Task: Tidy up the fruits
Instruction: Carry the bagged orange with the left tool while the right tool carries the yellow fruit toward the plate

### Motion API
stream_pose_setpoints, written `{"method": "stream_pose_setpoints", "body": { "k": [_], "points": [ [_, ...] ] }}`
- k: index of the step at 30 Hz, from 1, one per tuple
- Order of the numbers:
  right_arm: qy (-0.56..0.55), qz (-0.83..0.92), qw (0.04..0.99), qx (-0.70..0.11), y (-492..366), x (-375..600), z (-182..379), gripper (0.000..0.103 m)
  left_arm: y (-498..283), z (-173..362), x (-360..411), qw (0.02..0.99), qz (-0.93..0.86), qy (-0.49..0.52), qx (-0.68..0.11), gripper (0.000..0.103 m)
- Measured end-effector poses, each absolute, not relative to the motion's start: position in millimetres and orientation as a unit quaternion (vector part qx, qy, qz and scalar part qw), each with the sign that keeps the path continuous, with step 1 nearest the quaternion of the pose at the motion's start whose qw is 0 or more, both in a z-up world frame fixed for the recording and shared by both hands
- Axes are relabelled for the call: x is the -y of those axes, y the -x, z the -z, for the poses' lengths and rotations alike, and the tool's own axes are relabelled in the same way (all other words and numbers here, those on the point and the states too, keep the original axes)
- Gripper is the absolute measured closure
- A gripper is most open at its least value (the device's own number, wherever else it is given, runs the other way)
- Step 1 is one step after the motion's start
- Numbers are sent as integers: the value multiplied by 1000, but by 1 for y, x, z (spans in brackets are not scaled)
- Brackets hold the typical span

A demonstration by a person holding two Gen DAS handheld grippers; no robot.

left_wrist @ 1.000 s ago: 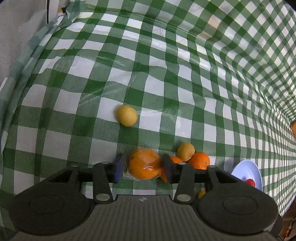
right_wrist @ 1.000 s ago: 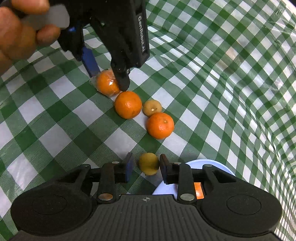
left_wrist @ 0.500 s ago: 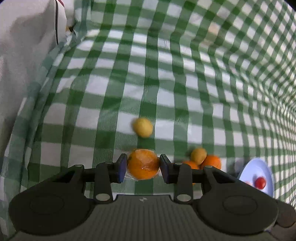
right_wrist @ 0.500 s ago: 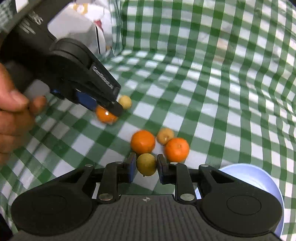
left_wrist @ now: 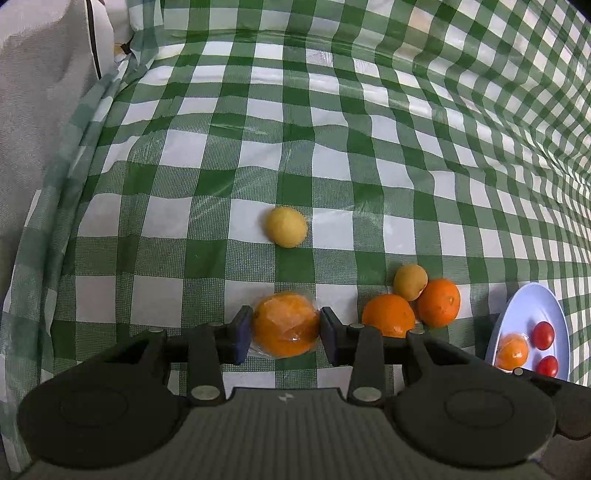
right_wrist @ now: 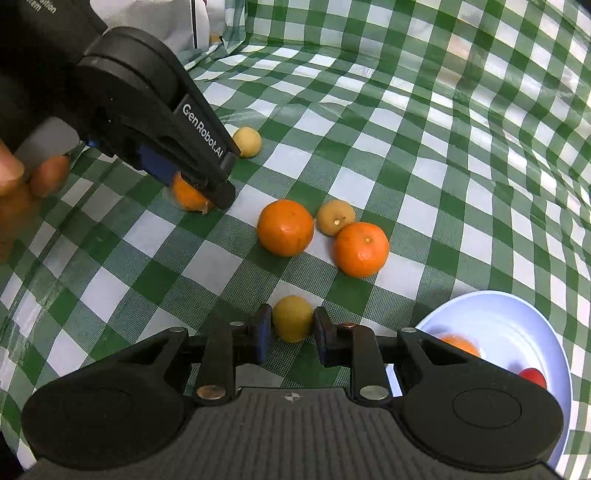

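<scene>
My left gripper [left_wrist: 284,330] is shut on a plastic-wrapped orange [left_wrist: 284,321] that rests on the green checked cloth. In the right wrist view, that left gripper [right_wrist: 192,184] reaches in from the upper left in a person's hand, over the same wrapped orange [right_wrist: 186,194]. My right gripper [right_wrist: 291,325] is shut on a small yellow fruit [right_wrist: 291,318] just left of the pale blue plate [right_wrist: 509,332]. Two bare oranges [right_wrist: 285,227] [right_wrist: 361,249] and a small brownish fruit [right_wrist: 336,218] lie together between the grippers. Another yellow fruit [left_wrist: 286,227] sits alone farther back.
The plate [left_wrist: 532,306] holds a wrapped orange [left_wrist: 511,350] and two cherry tomatoes [left_wrist: 543,335]. The cloth rises in folds at the back and right. A white bag [right_wrist: 166,26] stands at the far left edge, beside a grey surface [left_wrist: 33,110].
The right jaws closed onto the small yellow fruit. Both wrists rolled, so both views now take in more of the cloth behind. The left gripper kept its hold on the wrapped orange.
</scene>
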State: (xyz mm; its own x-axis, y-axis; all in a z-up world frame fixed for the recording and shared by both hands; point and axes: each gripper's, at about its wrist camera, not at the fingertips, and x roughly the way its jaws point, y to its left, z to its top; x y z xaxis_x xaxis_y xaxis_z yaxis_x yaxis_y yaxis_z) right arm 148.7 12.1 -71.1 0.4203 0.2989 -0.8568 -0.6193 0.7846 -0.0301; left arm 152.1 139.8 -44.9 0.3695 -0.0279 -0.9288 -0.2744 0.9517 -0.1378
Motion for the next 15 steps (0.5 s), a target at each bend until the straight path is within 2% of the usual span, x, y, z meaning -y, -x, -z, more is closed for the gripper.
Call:
{"method": "stream_pose_setpoints", "body": {
  "k": [15],
  "points": [
    [113,-257,873,-400,-155,18,28,78,-156,25,-128,841,-77,115,-522,61]
  ]
}}
